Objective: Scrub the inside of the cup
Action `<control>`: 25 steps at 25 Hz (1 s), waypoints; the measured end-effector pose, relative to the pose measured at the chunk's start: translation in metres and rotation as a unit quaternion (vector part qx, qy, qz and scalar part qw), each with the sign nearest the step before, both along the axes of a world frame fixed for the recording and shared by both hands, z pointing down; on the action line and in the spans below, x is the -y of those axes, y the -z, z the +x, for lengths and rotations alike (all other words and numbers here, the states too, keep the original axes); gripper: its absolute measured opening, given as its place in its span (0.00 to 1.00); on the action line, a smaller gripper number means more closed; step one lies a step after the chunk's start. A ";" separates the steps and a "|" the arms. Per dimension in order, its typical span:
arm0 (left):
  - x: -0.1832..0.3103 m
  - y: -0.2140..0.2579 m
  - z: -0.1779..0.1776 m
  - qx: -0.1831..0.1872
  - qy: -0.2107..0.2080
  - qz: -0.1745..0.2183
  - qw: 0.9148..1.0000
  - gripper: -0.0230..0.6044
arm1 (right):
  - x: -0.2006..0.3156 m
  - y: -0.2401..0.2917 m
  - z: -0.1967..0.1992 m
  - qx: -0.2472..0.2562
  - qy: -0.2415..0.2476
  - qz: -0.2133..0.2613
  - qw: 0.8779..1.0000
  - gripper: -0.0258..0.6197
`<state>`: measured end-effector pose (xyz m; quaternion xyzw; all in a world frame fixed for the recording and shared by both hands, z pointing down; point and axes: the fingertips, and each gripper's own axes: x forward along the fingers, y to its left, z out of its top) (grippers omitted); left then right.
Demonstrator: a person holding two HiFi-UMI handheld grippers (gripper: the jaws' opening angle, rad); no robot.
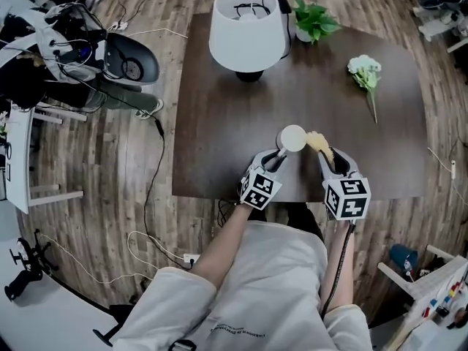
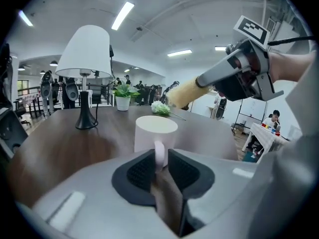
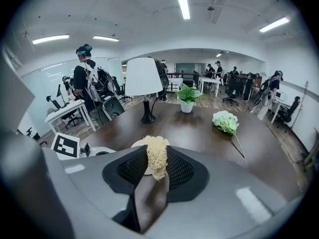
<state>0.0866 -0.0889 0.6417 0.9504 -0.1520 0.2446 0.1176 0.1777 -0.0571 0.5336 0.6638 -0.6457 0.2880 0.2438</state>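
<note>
Starting with the cup [image 1: 292,138]: it stands upright on the dark desk [image 1: 219,123], near the front edge, mouth facing up. From the head view its inside shows plain white, nothing in it that I can make out. Far back on the desk there's a small white pot [image 1: 303,34] with a leafy green plant [image 1: 316,19] in it, right beside a big white lamp [image 1: 247,28]. A white flower [image 1: 365,75] lies flat off to the right, well apart from the cup.

Now the tools. The left tool [image 2: 160,158] comes in from the near side, jaws drawn narrow, and they're clamped on the cup's handle [image 2: 159,151], one dark pad on either side of it. The cup body sits just beyond the jaw tips, rim level.

Over to the right tool [image 3: 157,166]: narrow too, jaws pinched on a pale yellow, fibrous scrubber [image 3: 157,156]. The free end of the scrubber sticks out past the jaws and points toward the cup. In the head view it lies just beside the cup's right rim. The left gripper view shows it raised above the rim and clear of it, outside the cup. Both tools sit side by side at the front of the desk, the cup between their tips.
</note>
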 end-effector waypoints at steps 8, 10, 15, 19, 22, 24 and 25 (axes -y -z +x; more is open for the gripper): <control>-0.015 0.004 -0.006 -0.018 -0.036 0.007 0.999 0.11 | -0.001 0.000 -0.018 -0.039 0.080 -0.038 0.995 0.25; -0.022 0.004 -0.013 -0.021 -0.047 0.006 0.999 0.11 | -0.001 -0.004 -0.028 -0.055 0.120 -0.058 0.990 0.25; -0.037 0.003 -0.029 -0.021 -0.065 0.005 0.998 0.11 | 0.001 -0.015 -0.052 -0.091 0.228 -0.109 0.963 0.24; -0.045 0.004 -0.034 -0.025 -0.060 -0.001 0.998 0.11 | 0.003 -0.027 -0.073 -0.108 0.297 -0.141 0.938 0.24; -0.052 0.005 -0.037 -0.025 -0.061 -0.004 0.998 0.11 | 0.000 -0.043 -0.088 -0.125 0.344 -0.171 0.915 0.24; -0.056 0.005 -0.037 -0.024 -0.064 0.000 0.998 0.11 | -0.001 -0.053 -0.095 -0.146 0.381 -0.197 0.892 0.24; -0.058 0.006 -0.037 -0.025 -0.065 -0.001 0.998 0.11 | -0.003 -0.058 -0.097 -0.156 0.399 -0.209 0.879 0.24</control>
